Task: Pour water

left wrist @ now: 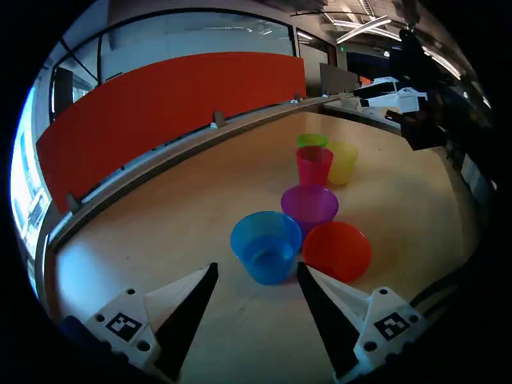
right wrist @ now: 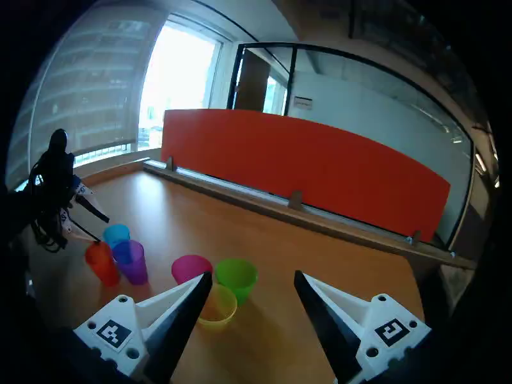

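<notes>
Six plastic cups stand on the wooden table (left wrist: 192,211). A blue cup (left wrist: 265,246) with what looks like water low inside is nearest, just ahead of my open left gripper (left wrist: 256,267) and centred between its fingertips, untouched. Beside it are an orange cup (left wrist: 337,251) and a purple cup (left wrist: 310,208). Farther off stand a pink cup (left wrist: 314,165), a yellow cup (left wrist: 342,162) and a green cup (left wrist: 312,141). My right gripper (right wrist: 251,275) is open and holds nothing, above the green cup (right wrist: 237,276) and yellow cup (right wrist: 217,306), with the pink cup (right wrist: 191,267) to their left.
An orange partition (left wrist: 173,102) on a raised rail runs along the table's far edge. The right gripper (left wrist: 397,99) hangs beyond the cups in the left gripper view. The left gripper (right wrist: 80,214), held by a hand, sits by the blue cup (right wrist: 116,235). Bright windows (right wrist: 179,77) lie behind.
</notes>
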Tool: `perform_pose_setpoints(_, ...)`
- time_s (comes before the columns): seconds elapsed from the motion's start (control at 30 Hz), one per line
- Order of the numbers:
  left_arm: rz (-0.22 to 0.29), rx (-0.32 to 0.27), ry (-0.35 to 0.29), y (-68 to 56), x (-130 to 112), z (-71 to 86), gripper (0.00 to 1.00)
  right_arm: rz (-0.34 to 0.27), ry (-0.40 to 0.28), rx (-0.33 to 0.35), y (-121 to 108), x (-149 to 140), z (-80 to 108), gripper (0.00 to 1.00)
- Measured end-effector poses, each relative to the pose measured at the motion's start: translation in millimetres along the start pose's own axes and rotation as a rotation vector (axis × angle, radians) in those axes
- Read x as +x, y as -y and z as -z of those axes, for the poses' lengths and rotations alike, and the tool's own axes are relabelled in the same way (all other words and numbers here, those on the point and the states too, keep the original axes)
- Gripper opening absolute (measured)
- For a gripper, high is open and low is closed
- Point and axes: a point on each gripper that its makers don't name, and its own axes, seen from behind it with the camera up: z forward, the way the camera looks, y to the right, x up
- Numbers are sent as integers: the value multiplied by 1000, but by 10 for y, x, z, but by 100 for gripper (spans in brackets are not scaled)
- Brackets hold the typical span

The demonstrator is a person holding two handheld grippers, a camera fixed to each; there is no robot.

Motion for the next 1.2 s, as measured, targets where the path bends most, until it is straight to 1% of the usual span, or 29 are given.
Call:
perform_pose_setpoints(0.17, 7, -18, 0, -34, 29, -45, 91, 10, 3, 4, 6, -6, -15, 100)
perform_pose_setpoints(0.33, 7, -24, -1, -49, 48, -81, 91, 21, 5, -1, -10, -6, -21, 100)
perform_pose_setpoints(0.57, 10, -41, -4, -95, 71, -117, 91, 17, 5, -1, -25, -26, -31, 100)
perform_pose_setpoints(0.77, 1, -42, 1, -94, 79, -157, 91, 20, 3, 0, -23, -22, -31, 100)
perform_pose_setpoints(0.97, -9, -40, 1, -67, 115, -183, 92, 24, 5, 3, -17, -23, -32, 99)
perform_pose_setpoints(1.2, -17, -60, 7, -90, 118, -241, 91, 28, 9, 2, -28, -34, -43, 100)
